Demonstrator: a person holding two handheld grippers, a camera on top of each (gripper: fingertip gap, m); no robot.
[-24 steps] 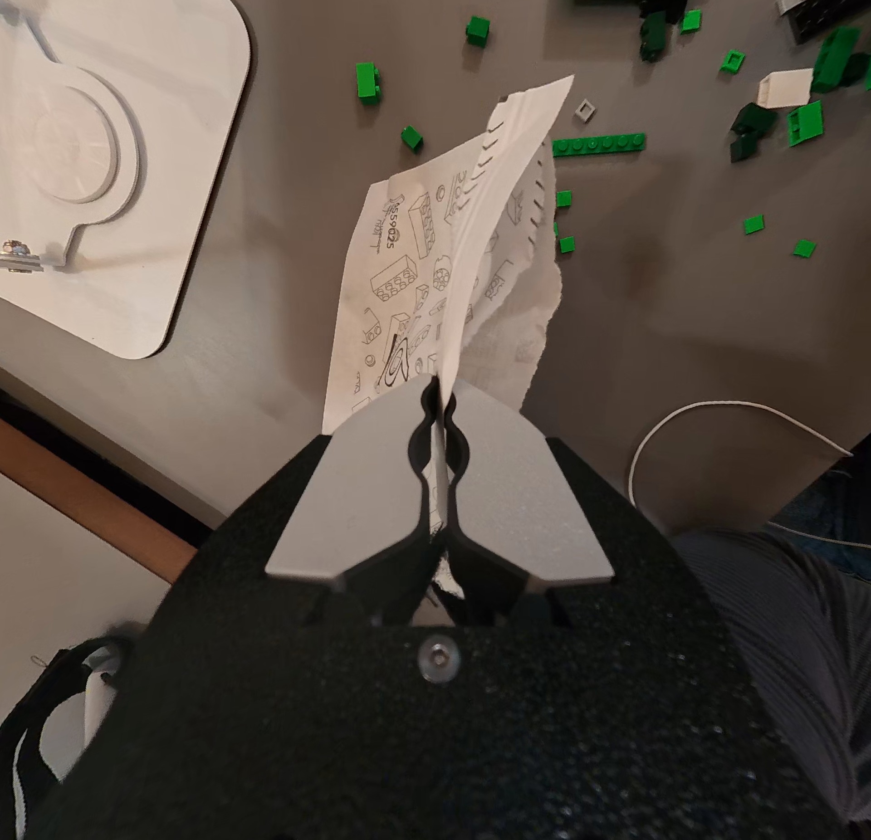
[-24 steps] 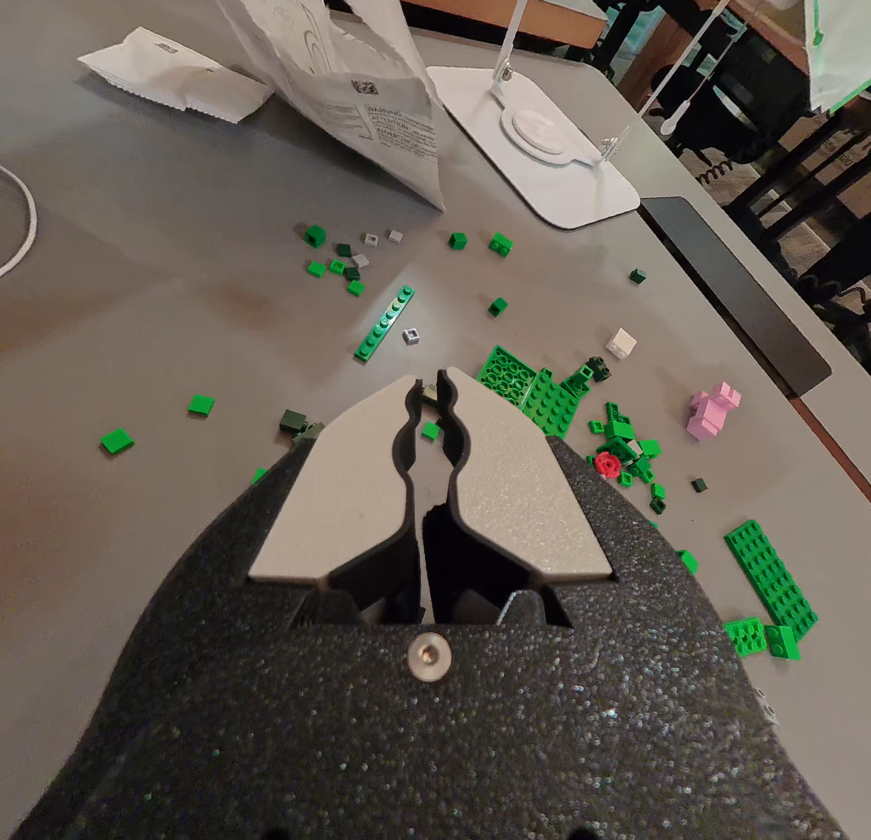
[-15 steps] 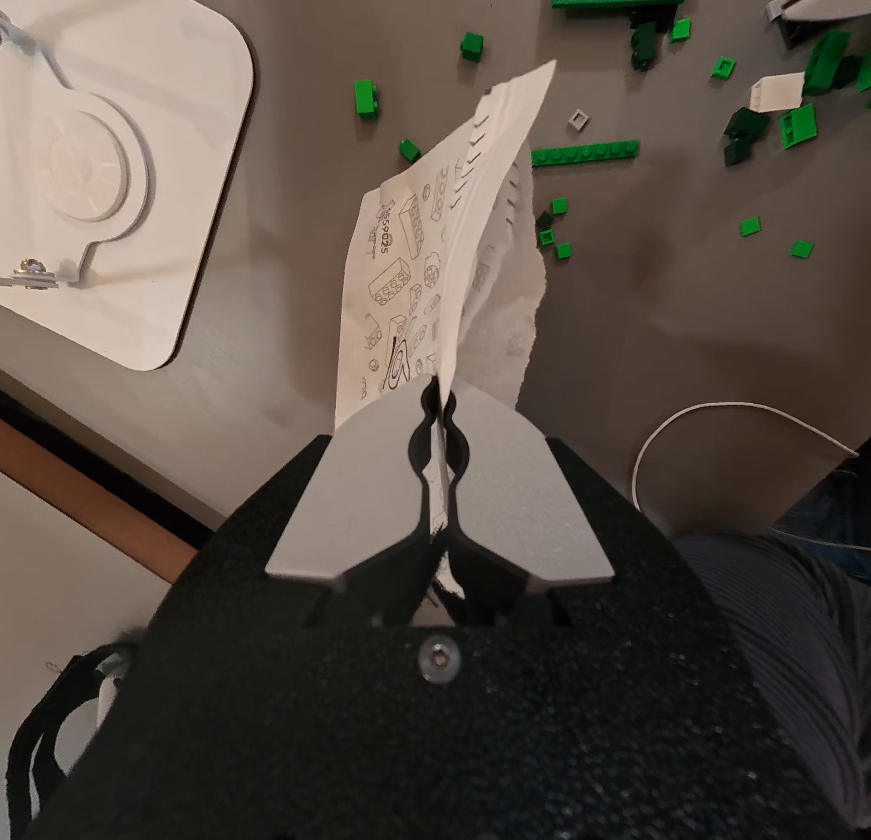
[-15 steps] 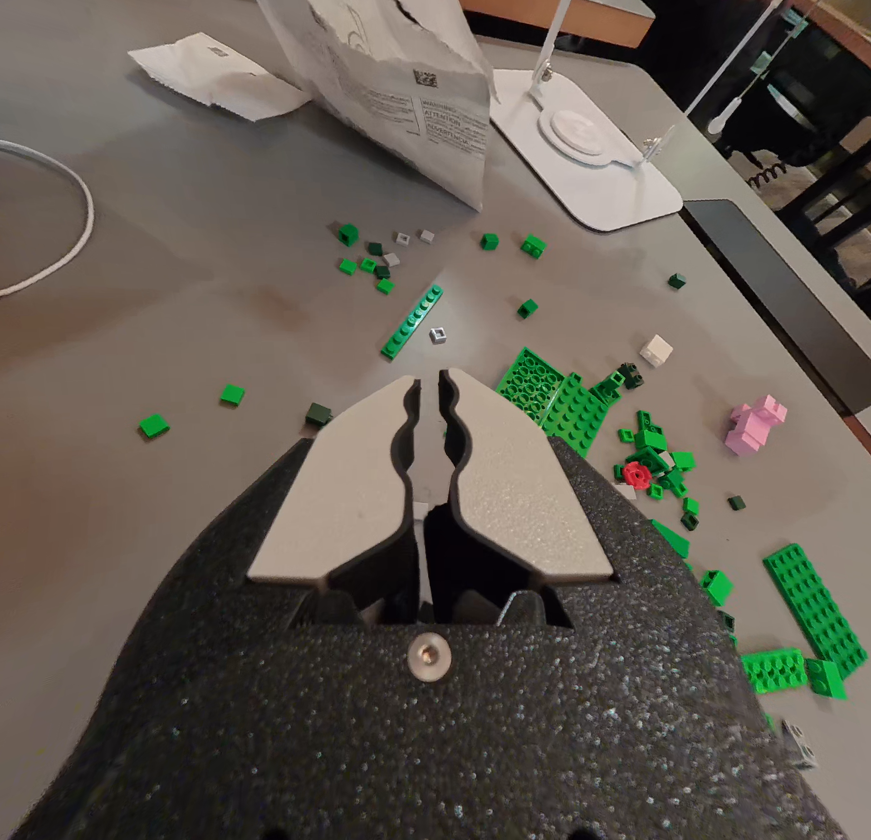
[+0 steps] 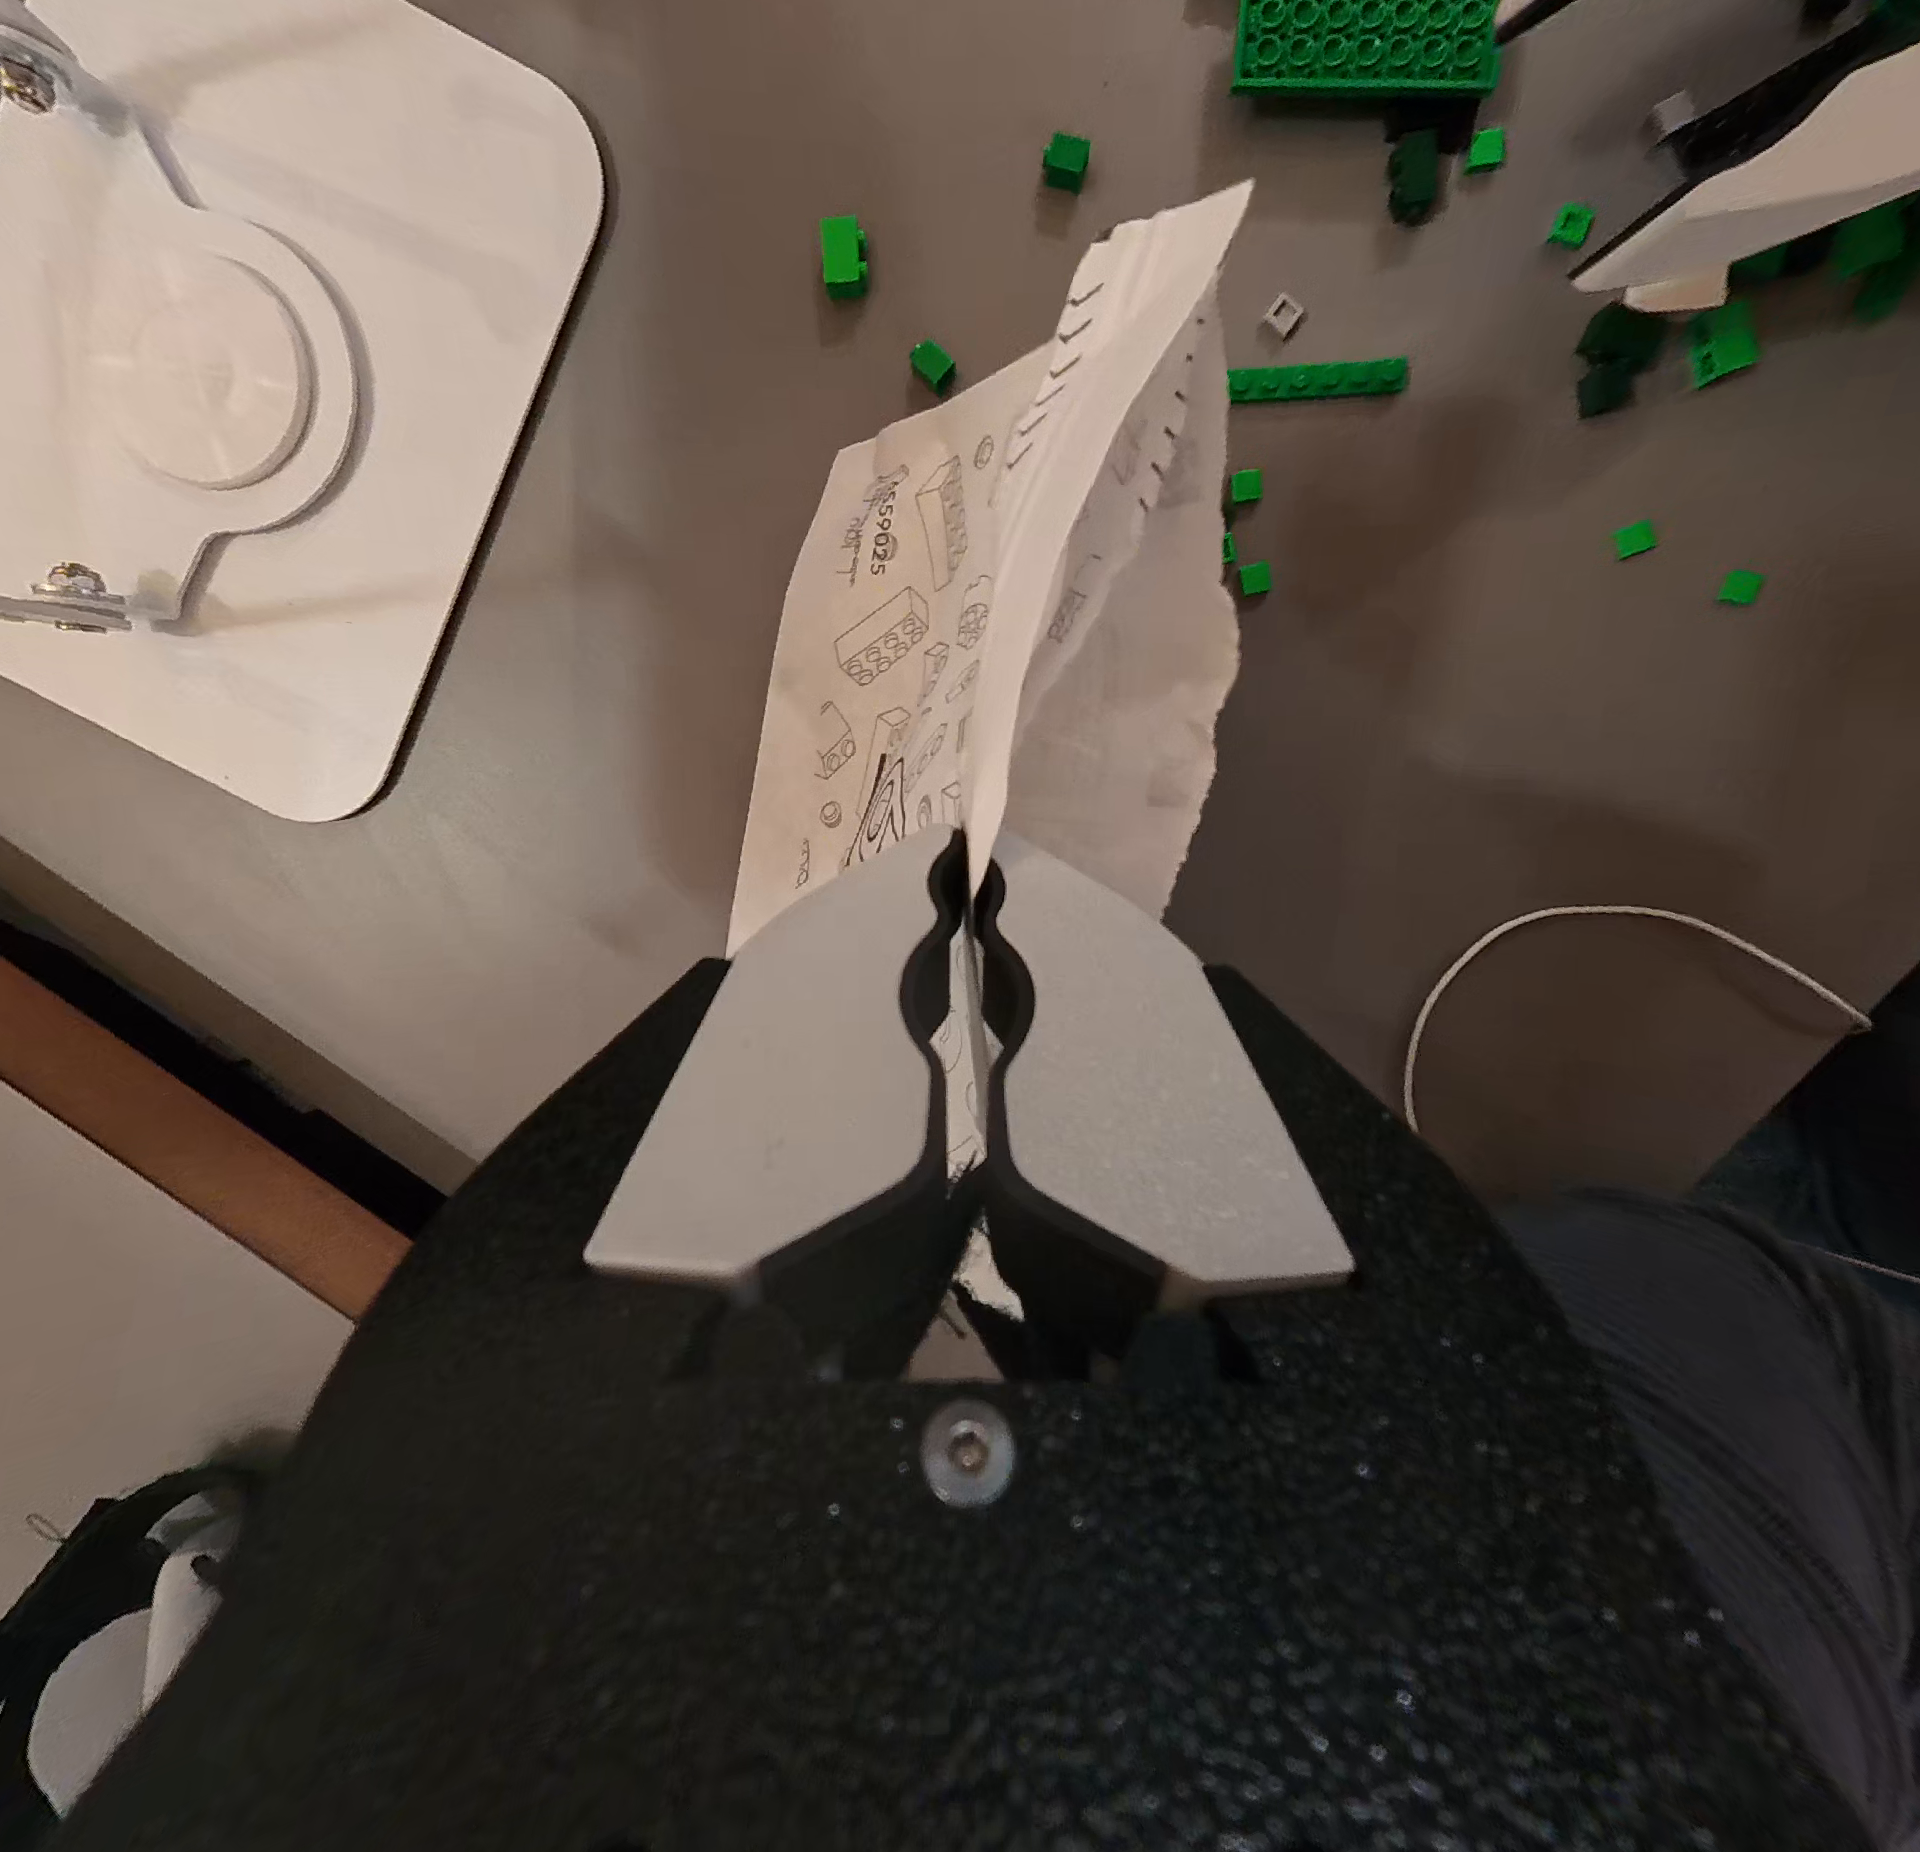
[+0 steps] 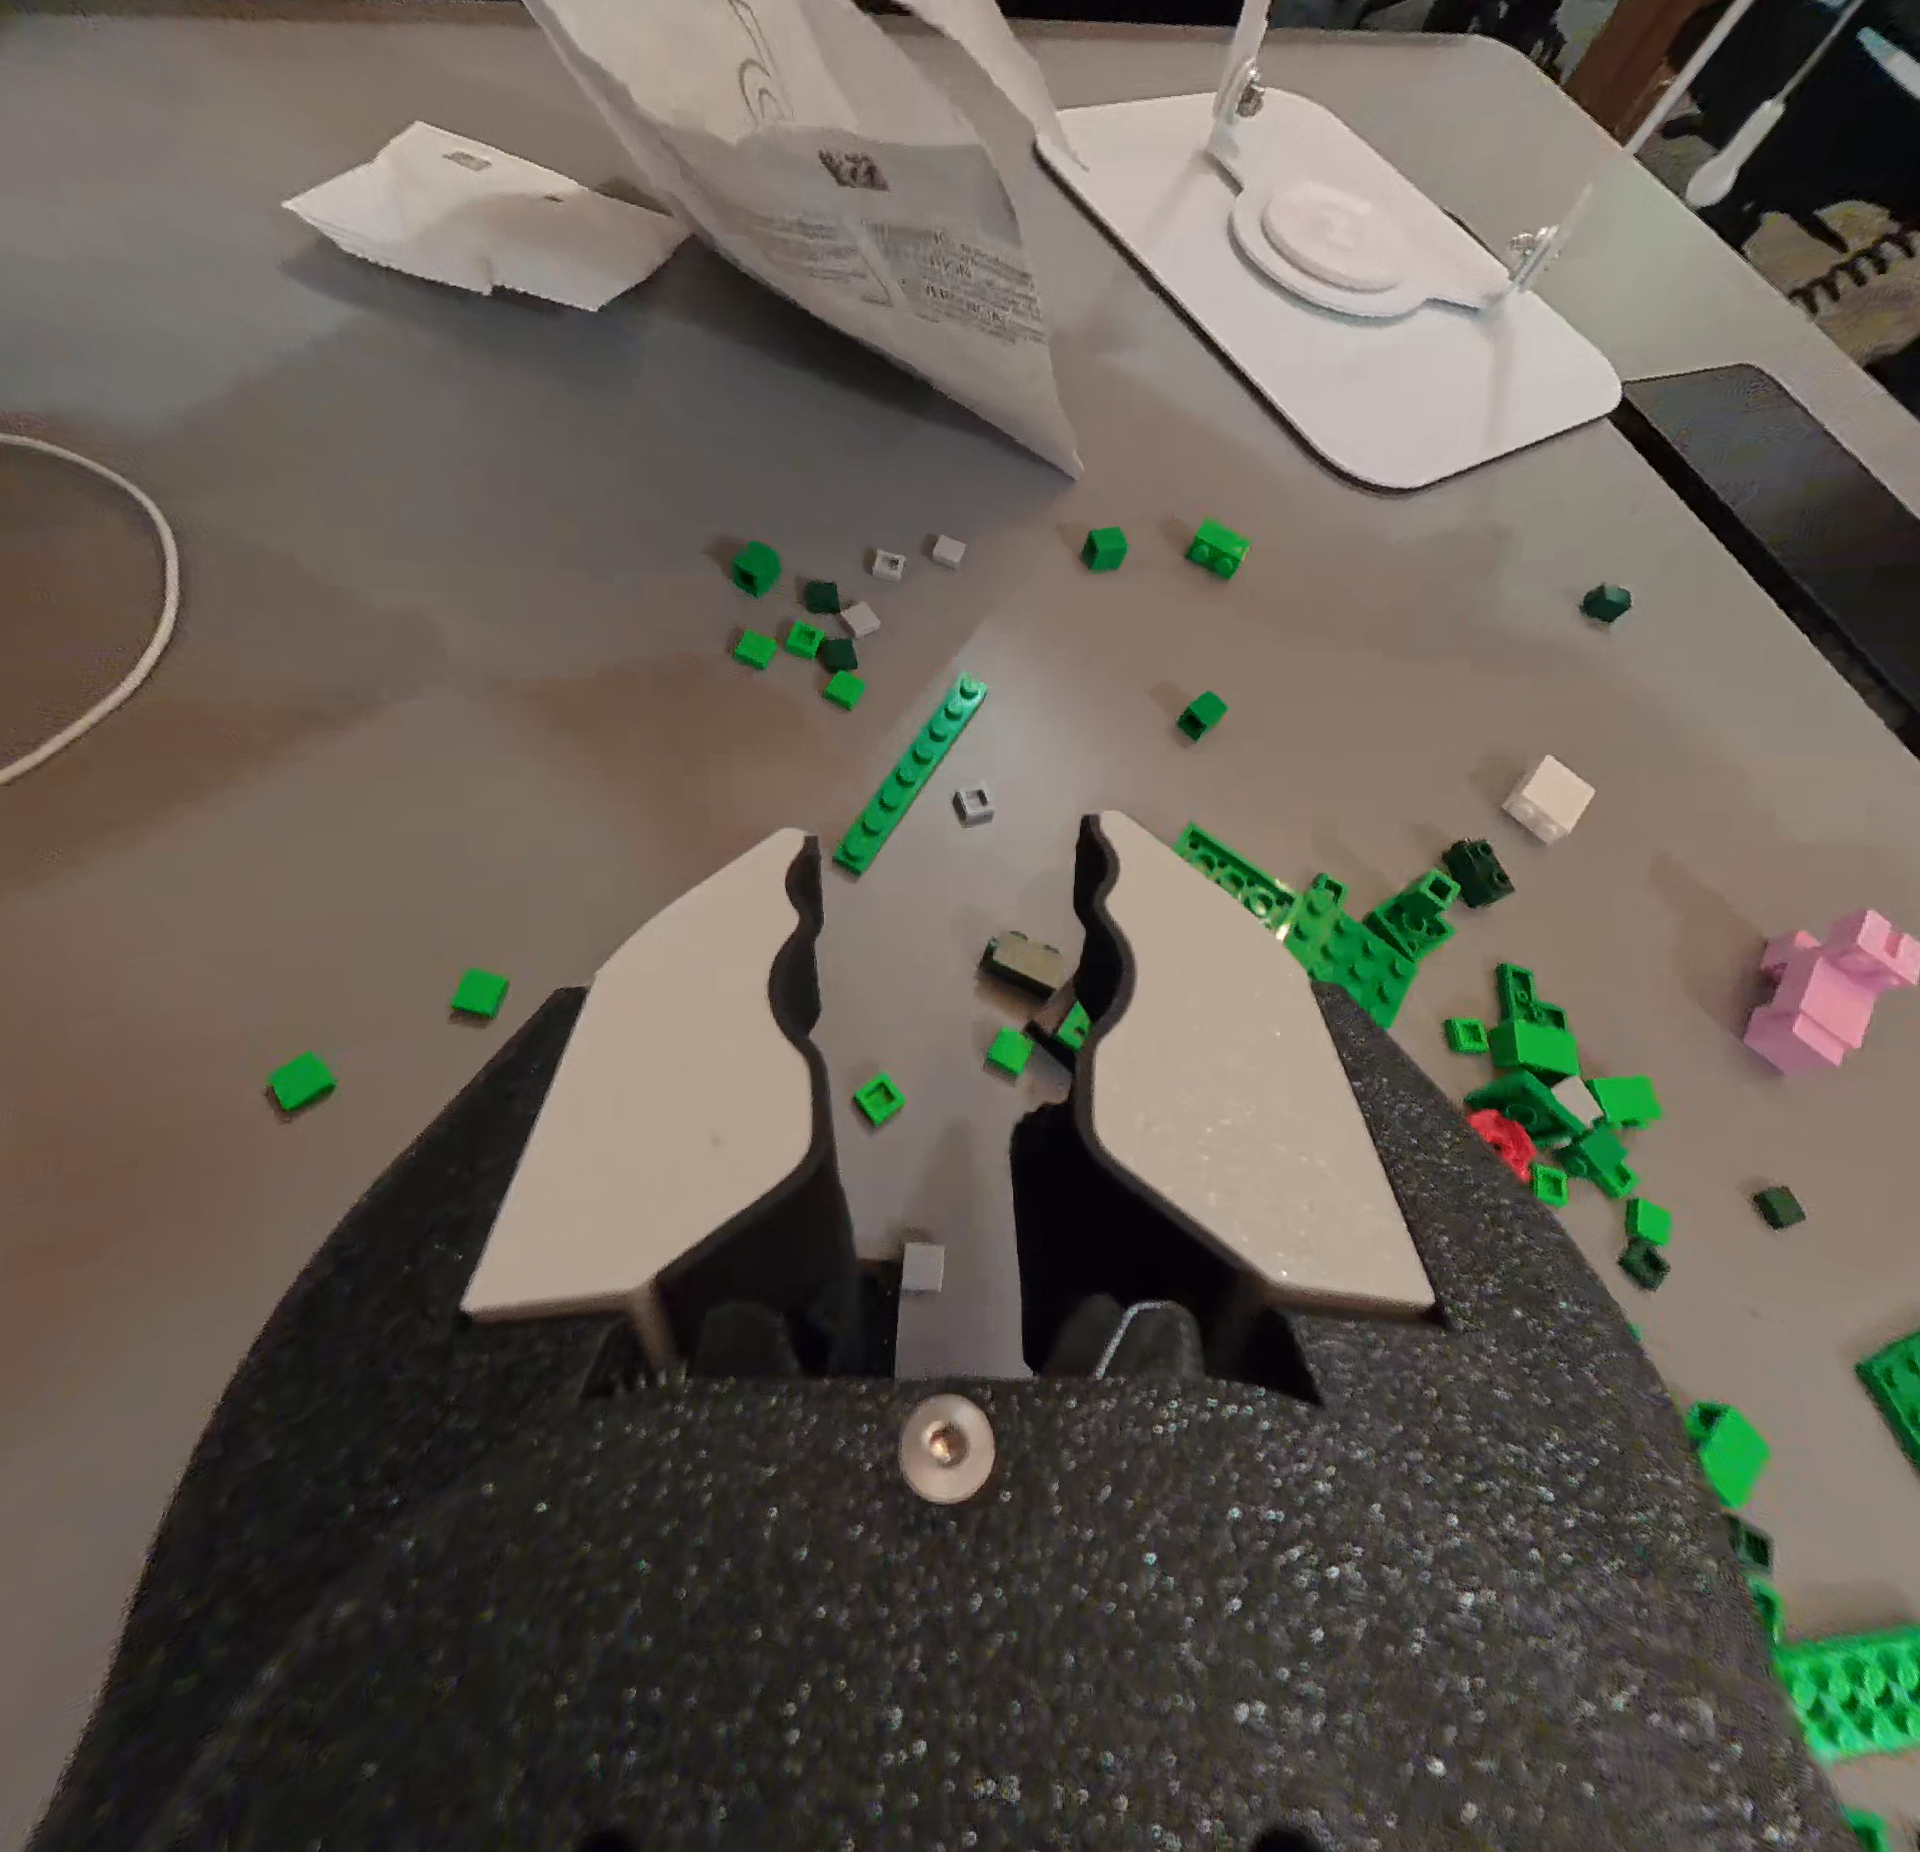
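Ahead of our right claw (image 6: pixel 945 846) a long studded strip (image 6: pixel 912 774) lay on the table (image 6: pixel 416 514), a small square piece (image 6: pixel 972 805) just right of it. Loose bricks (image 6: pixel 1538 1096) crowded to the claw's right. Farther ahead hung the torn paper bag (image 6: pixel 831 192), pinched in our left claw (image 5: pixel 971 846), with a flat stand base (image 6: pixel 1351 348) to its right.

White stand base (image 5: pixel 260 368), white cable (image 6: pixel 114 649) (looped), pink figure (image 6: pixel 1829 992) on table.

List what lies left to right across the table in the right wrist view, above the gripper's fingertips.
White cable → flat torn paper → held-up paper bag → white stand base → dark green brick → black panel.
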